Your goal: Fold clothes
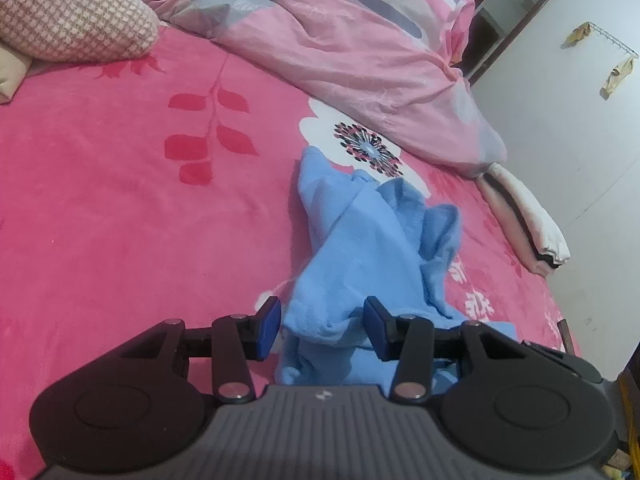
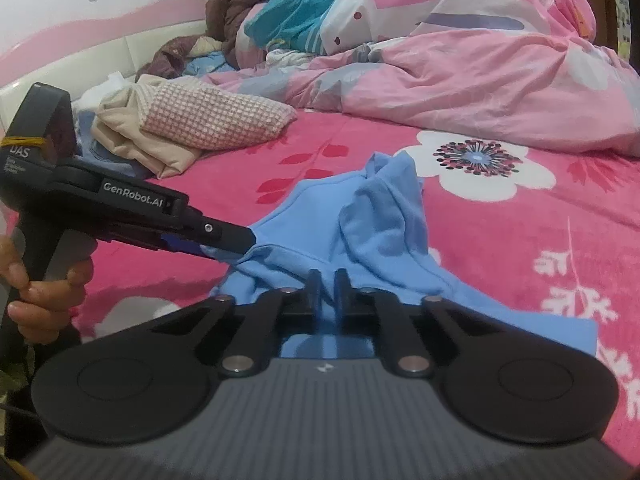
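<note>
On the left gripper's side reads "GenRobot.AI"; its jaws stand partly apart around a fold of the blue garment. Between the right gripper's nearly closed fingers the same cloth is pinched, on the pink bedspread.

My left gripper straddles the near end of the crumpled garment, which lies on the bedspread and stretches away from me. My right gripper is clamped on that same near edge, to the right of the left one. Behind the garment the duvet is heaped, a pillow lies far left, and folded cloth sits at the bed's right edge.
</note>
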Action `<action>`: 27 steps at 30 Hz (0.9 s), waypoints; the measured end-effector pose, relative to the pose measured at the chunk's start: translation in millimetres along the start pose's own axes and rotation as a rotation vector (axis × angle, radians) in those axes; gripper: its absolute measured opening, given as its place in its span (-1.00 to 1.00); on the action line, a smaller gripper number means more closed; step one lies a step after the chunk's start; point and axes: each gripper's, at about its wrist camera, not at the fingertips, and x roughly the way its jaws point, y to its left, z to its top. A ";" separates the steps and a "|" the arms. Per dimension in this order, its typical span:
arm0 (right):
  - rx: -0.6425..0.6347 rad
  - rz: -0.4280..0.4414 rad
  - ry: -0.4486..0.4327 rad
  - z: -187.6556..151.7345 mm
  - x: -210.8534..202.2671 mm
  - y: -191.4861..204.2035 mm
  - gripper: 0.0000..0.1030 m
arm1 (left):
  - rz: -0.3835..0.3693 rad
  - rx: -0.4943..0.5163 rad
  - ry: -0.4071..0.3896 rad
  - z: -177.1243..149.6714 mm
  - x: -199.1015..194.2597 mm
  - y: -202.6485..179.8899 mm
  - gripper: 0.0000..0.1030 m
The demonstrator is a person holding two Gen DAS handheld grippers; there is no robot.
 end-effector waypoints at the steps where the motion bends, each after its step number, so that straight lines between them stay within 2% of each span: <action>1: 0.005 0.015 -0.004 -1.3 -3.6 1.1 -0.96 | 0.001 0.003 -0.001 -0.6 -1.6 -1.6 -0.11; 9: 0.029 0.115 -0.022 -14.3 -30.6 14.2 -1.00 | 0.007 0.005 -0.013 -5.8 -13.5 -10.2 -0.05; 14: 0.016 0.092 -0.057 -15.2 -43.0 16.8 -0.93 | 0.009 0.010 -0.032 -9.4 -23.1 -12.4 0.08; 16: 0.011 0.069 -0.065 -8.7 -40.9 13.0 -0.77 | 0.003 0.008 -0.037 -8.4 -23.7 -11.0 0.11; 18: 0.008 0.042 -0.071 -1.3 -37.2 8.9 -0.33 | 0.000 0.003 -0.041 -4.8 -21.3 -8.8 0.15; 20: 0.034 0.020 -0.082 5.6 -31.0 2.1 -0.08 | -0.002 -0.001 -0.045 -0.9 -18.1 -7.1 0.22; 24: 0.156 0.018 -0.097 19.7 -15.2 -20.7 0.14 | -0.009 0.024 -0.046 10.6 -2.2 -8.3 0.40; 27: 0.262 0.041 -0.091 28.9 2.6 -40.4 0.19 | -0.020 0.059 -0.017 17.2 16.2 -13.6 0.39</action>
